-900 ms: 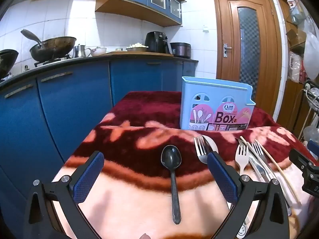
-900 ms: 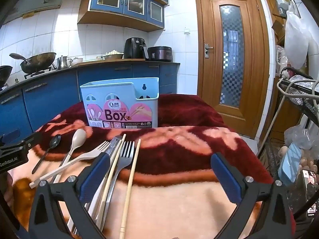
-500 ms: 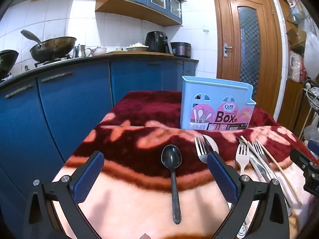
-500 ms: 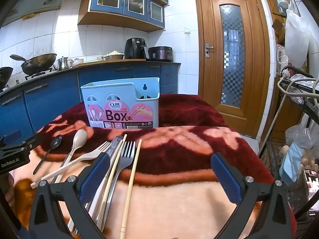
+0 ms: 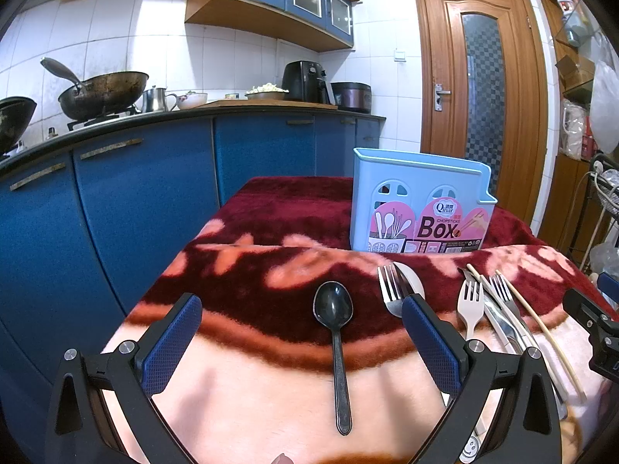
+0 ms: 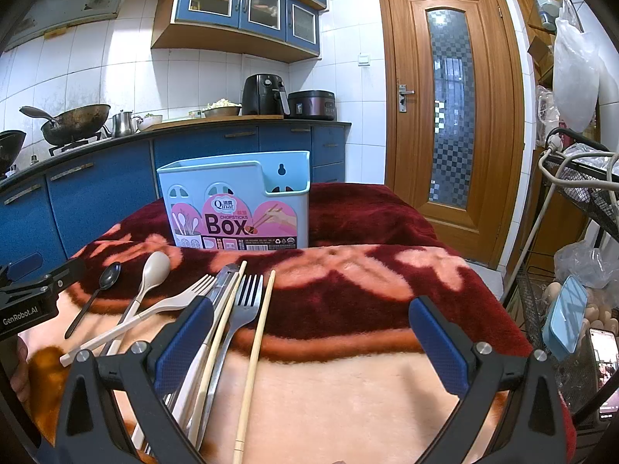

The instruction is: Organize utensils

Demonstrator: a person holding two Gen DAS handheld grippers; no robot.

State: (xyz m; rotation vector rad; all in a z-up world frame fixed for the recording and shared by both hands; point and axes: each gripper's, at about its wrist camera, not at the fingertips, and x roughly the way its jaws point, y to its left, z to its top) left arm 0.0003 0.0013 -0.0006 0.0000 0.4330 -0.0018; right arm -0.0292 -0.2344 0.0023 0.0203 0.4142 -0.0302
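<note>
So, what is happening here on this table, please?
A person holds two grippers above a blanket-covered table and is about to sort utensils into the light blue chopsticks box. Nothing is picked up yet. The left gripper is open, with the black spoon lying between its fingers. The right gripper is open too, beside a pile of forks, chopsticks and a beige spoon.

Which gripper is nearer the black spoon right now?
Left. The left gripper straddles the black spoon, fingers open. The right gripper sits off to the spoon's right, over the chopsticks.
</note>
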